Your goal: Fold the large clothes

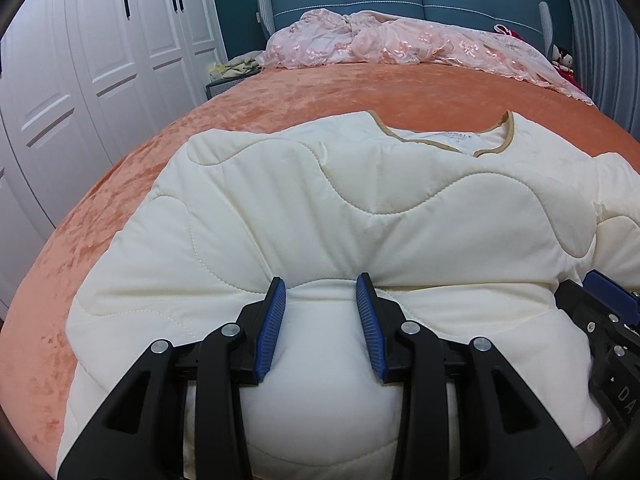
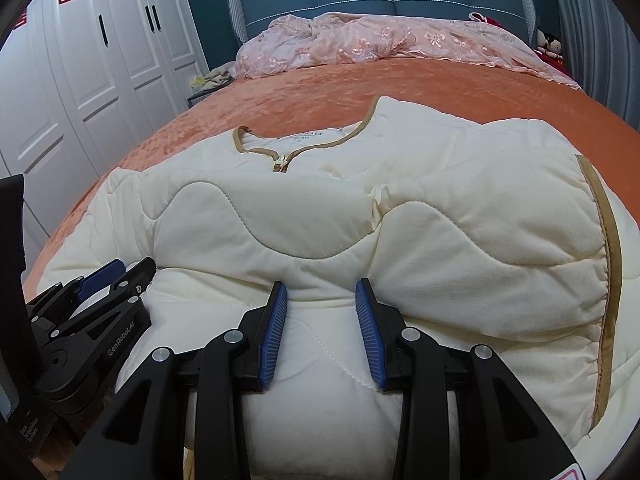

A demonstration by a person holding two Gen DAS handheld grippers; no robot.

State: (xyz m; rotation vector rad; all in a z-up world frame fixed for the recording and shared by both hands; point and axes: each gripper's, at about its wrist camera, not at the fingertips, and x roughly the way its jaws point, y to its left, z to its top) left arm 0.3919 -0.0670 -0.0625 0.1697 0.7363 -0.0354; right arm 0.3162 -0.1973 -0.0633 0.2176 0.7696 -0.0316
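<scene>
Jacket: a big cream quilted jacket lies flat on the orange bed cover, right in front of both sets of jaws.
Left gripper: jaws partly open, with a puffy fold of the jacket's near edge bulging between the blue pads.
Right gripper: jaws partly open too, jacket fabric between them.
Neck: the tan-trimmed collar lies far ahead of the jaws.
Behind: pink bedding at the headboard.
</scene>
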